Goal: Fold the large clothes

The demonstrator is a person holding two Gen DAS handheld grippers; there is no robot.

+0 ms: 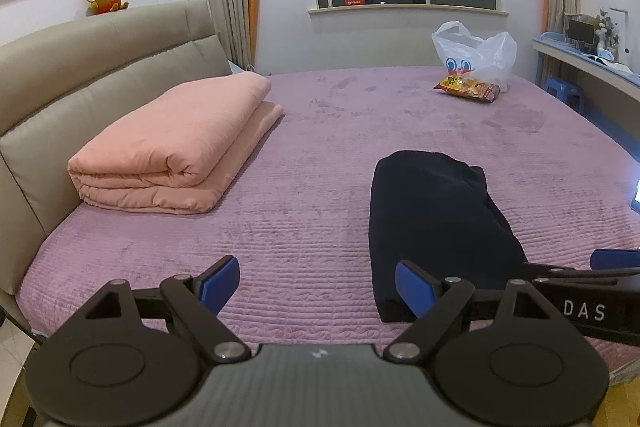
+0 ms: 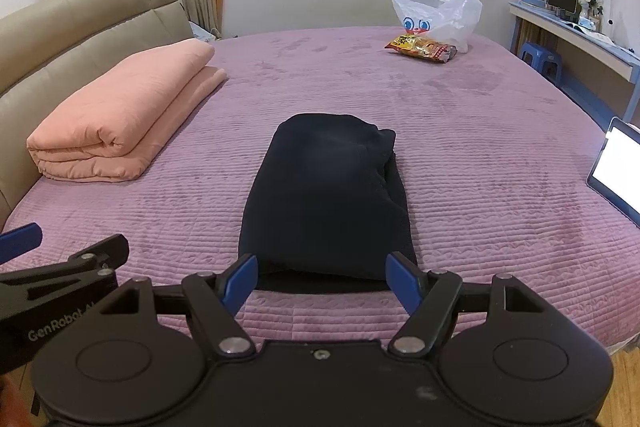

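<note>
A dark navy garment (image 2: 326,195) lies folded into a long narrow bundle on the purple bed cover (image 2: 480,155), its near end at the bed's front edge. It also shows in the left wrist view (image 1: 432,219), to the right. My right gripper (image 2: 322,279) is open, its blue pads on either side of the bundle's near end, not gripping it. My left gripper (image 1: 318,285) is open and empty over bare cover just left of the bundle. The right gripper's side shows at the right edge of the left wrist view (image 1: 592,291).
A folded pink quilt (image 2: 120,123) lies at the left by the beige headboard (image 2: 72,27). A white plastic bag (image 2: 438,13) and a snack packet (image 2: 420,49) sit at the far side. A lit tablet (image 2: 618,171) stands at the bed's right edge. A desk (image 2: 580,39) and blue stool (image 2: 540,61) stand beyond.
</note>
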